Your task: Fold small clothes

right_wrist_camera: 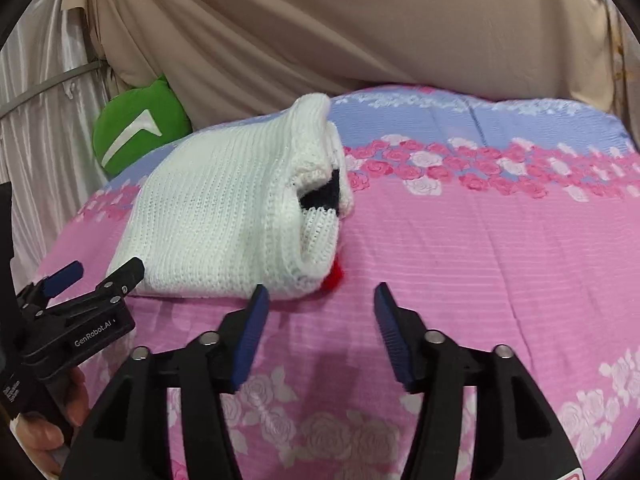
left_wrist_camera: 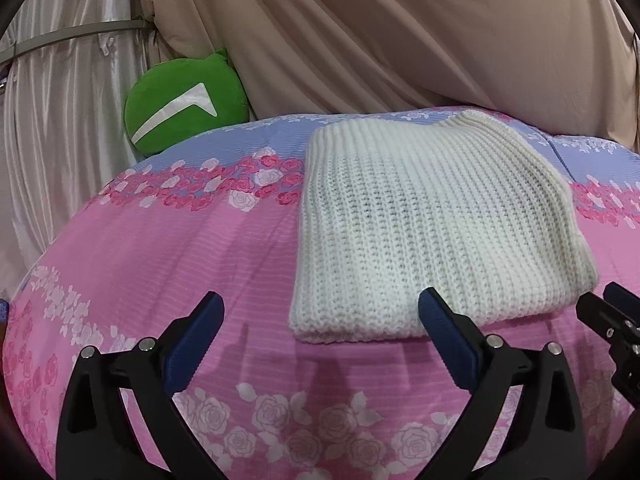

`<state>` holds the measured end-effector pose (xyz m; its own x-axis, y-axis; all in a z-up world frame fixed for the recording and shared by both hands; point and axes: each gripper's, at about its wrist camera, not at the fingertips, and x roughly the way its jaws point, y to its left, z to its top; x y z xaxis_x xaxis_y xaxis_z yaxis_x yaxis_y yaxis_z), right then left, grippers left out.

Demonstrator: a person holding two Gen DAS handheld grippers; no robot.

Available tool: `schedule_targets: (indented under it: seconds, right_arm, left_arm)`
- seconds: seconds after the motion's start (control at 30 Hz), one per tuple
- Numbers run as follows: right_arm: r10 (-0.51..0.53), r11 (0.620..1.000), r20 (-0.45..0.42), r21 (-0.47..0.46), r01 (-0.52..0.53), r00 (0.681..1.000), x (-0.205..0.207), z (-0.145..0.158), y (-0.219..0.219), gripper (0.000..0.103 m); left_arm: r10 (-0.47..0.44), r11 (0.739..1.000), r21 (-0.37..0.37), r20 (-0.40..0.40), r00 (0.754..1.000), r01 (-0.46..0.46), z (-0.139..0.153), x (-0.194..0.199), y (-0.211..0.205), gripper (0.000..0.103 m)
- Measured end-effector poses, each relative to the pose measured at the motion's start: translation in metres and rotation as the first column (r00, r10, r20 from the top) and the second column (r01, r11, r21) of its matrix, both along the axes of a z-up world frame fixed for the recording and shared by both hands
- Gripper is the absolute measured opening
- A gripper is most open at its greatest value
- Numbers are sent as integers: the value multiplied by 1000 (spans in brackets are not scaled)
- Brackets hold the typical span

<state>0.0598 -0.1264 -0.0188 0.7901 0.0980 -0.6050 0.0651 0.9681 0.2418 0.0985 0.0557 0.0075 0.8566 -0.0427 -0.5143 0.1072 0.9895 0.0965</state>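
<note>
Nearest, left gripper (left_wrist_camera: 320, 308) and right gripper (right_wrist_camera: 322, 300) both spread apart, empty, over pink floral bed (right_wrist_camera: 480, 248). Beyond, folded white knit garment (left_wrist_camera: 420, 224) flat on bed. Farthest, green cushion (left_wrist_camera: 180, 108) against beige drape (left_wrist_camera: 400, 40).

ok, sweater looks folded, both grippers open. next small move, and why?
Probably ease both grippers back and leave it. The white knit sweater lies as a compact folded bundle on the pink floral bedspread. The left gripper and right gripper both stand open with nothing between the jaws. One caveat: the right wrist view shows loose layers at the bundle's open side, so a small tuck there may help.
</note>
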Motion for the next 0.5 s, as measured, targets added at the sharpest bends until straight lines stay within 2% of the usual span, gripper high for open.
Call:
schedule_targets:
  seconds: [0.1, 0.5]
  right_arm:
    - [-29, 998, 19, -52, 30, 999, -11, 4, 7, 73]
    - [-35, 992, -14, -125, 33, 999, -22, 1, 21, 78]
  left_arm:
    - [21, 1000, 15, 4, 1000, -21, -1, -8, -3, 98]
    - [33, 999, 8, -9, 999, -33, -4, -26, -7, 98]
